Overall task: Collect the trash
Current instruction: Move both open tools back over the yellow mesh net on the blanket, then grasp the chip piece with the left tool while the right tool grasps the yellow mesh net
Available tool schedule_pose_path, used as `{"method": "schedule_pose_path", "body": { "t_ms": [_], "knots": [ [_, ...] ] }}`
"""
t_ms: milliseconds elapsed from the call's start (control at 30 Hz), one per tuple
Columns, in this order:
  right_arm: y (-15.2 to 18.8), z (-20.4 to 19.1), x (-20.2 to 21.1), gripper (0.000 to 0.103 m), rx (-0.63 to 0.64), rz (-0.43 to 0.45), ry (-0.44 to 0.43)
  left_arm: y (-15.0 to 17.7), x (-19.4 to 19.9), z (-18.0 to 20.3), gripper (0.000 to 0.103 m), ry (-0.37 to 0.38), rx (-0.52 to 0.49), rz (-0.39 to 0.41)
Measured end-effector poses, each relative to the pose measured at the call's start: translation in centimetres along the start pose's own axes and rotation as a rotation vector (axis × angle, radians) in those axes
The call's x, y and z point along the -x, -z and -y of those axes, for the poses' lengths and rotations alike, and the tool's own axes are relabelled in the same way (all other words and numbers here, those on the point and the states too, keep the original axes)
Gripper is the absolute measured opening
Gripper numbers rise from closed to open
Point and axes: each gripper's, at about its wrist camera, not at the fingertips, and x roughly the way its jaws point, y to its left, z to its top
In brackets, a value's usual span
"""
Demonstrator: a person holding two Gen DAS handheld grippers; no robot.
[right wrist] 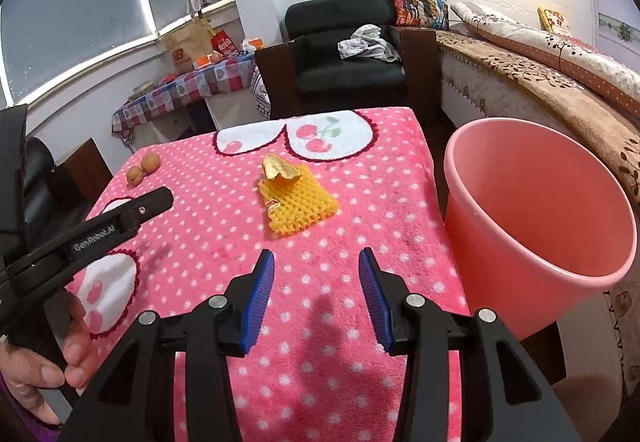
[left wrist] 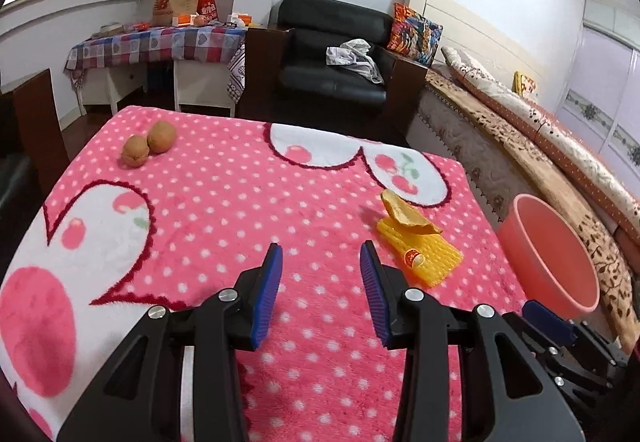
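My left hand-held gripper (left wrist: 321, 258) hangs over the surface (left wrist: 224, 201), which is covered in a pink polka-dot blanket; its blue pads (left wrist: 267, 294) are spread wide with nothing between them. Ahead of it and off to the right lies the trash: a yellow foam fruit net (left wrist: 424, 254) flat on the blanket, with a curled piece of peel (left wrist: 406, 215) resting on its far end. The net's near corner sits just beyond my right-hand pad, not touching it. Far ahead to the left, two brown fruits (left wrist: 149, 145) sit touching each other near the far edge.

My right hand-held gripper (right wrist: 317, 260) is also spread open and holds nothing, hovering above the blanket. From here the yellow foam fruit net (right wrist: 300, 207) is straight ahead and slightly left, with the peel (right wrist: 280, 169) on its far side. The pink bin (right wrist: 536, 217) stands close on the right, beside the edge of the surface, its mouth open toward me; I see nothing inside. My left hand (right wrist: 60, 358) shows at the lower left, wrapped around the other tool's handle.
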Motion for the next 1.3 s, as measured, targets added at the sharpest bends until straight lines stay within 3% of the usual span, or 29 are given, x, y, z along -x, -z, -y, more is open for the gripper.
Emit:
{"method": "schedule_pose_path", "body": {
  "t_ms": [233,333,467,567,733,1033,1133,1200,1300],
  "knots": [
    [0.0,0.7,-0.4,0.043,-0.045,-0.031,-0.007,0.0,0.1,0.4,0.04,0.05,-0.014,0.002],
    [-0.2,0.8,-0.5,0.05,-0.049,-0.045,-0.027,0.1,0.5,0.8,0.04,0.08,-0.032,0.022],
    [-0.8,0.7,-1.4,0.05,-0.042,-0.09,-0.033,0.1,1.2,0.7,0.041,0.118,-0.026,0.05],
    [-1.8,1.0,-2.3,0.05,-0.055,-0.1,-0.029,-0.1,1.1,0.3,0.041,0.137,-0.016,0.032],
    [-3.6,1.1,-5.1,0.05,-0.083,-0.137,-0.056,-0.8,0.4,-0.7,0.041,0.122,-0.004,0.01],
    [-5.5,-0.2,-9.6,0.05,-0.019,-0.191,0.0,-2.1,-0.4,-1.1,0.041,0.12,-0.022,0.01],
    [-5.4,-0.3,-10.3,0.042,-0.008,-0.196,-0.001,-2.8,-1.0,-0.5,0.041,0.134,-0.042,0.004],
    [-5.4,-0.5,-10.4,0.026,-0.001,-0.195,-0.023,-3.3,-1.6,0.0,0.041,0.156,-0.057,-0.012],
    [-5.3,-0.8,-10.0,0.01,0.013,-0.187,-0.043,-3.7,-2.7,0.8,0.041,0.183,-0.075,-0.044]
  ]
}}
